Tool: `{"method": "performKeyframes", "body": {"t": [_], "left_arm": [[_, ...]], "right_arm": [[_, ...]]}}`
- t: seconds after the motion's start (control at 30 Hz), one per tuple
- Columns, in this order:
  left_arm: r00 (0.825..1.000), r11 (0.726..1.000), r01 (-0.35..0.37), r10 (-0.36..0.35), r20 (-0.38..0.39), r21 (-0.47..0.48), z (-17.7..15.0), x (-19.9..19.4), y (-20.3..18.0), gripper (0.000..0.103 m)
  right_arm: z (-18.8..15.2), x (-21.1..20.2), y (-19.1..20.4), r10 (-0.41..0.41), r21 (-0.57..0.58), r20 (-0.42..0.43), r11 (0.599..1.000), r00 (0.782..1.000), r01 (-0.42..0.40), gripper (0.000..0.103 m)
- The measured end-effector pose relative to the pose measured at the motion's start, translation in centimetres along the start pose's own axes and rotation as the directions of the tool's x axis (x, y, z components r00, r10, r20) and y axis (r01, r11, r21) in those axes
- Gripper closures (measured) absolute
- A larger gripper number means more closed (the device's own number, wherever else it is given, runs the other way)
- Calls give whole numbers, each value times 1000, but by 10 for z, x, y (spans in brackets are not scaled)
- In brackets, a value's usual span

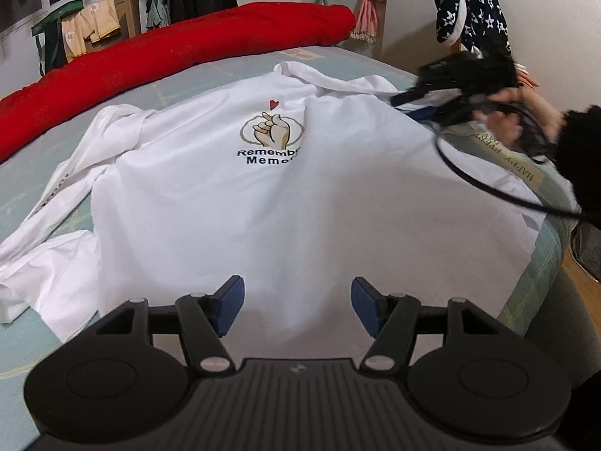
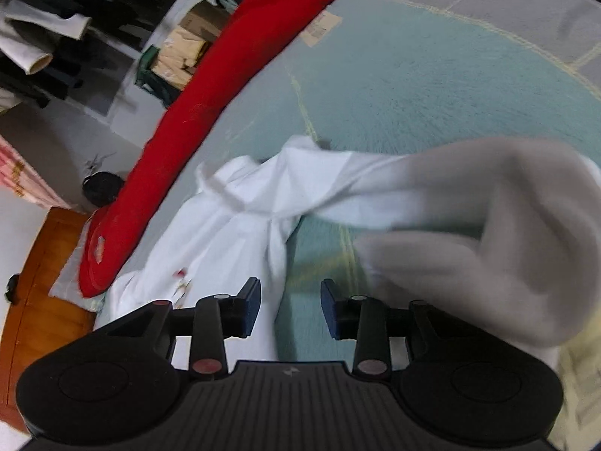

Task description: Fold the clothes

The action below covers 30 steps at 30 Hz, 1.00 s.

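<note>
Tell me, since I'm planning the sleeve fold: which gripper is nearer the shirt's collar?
Right. The right gripper hovers open beside the collar; the left gripper hovers open over the white shirt's hem, at the opposite end.

**White shirt spread print-up, one sleeve lifted**

We see a white long-sleeved shirt (image 1: 233,203) lying mostly flat just ahead of our left claw (image 1: 297,306), its hem nearest the open fingers. The upward face carries a hand drawing with a small red heart above it and black lettering below, partly hidden by a crease. Ahead and left of that claw, one sleeve lies bunched and folded across itself, with dark letters along it. Ahead and right, the other sleeve (image 2: 432,203) is raised off the bed, draped blurred above and right of our right claw (image 2: 291,308); we cannot tell what holds it.
</note>
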<state>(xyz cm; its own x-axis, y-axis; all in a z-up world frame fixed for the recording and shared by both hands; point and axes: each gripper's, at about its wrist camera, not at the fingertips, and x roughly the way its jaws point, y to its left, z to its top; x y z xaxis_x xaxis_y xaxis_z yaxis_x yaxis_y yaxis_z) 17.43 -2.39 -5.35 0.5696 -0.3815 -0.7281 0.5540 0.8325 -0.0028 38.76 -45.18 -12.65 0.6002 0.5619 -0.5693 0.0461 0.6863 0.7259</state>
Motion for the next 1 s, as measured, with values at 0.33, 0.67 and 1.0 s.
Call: {"method": "performKeyframes", "body": {"t": [0.33,0.67,1.0], "left_arm": [[1000,999,11,-10,-11,31,2,16,-6,39],[1000,1000,-3,3,-1,20,1,12,-1,37],[1000,999,-19,19,10,47,5,7,-5,37]], "right_arm": [[14,45,10,50,17,12,999,999,-50,63],[34,25,-8,240,123,172,957,955,-263,63],[26,2,7,70,19,91,997,993,-72,61]]}}
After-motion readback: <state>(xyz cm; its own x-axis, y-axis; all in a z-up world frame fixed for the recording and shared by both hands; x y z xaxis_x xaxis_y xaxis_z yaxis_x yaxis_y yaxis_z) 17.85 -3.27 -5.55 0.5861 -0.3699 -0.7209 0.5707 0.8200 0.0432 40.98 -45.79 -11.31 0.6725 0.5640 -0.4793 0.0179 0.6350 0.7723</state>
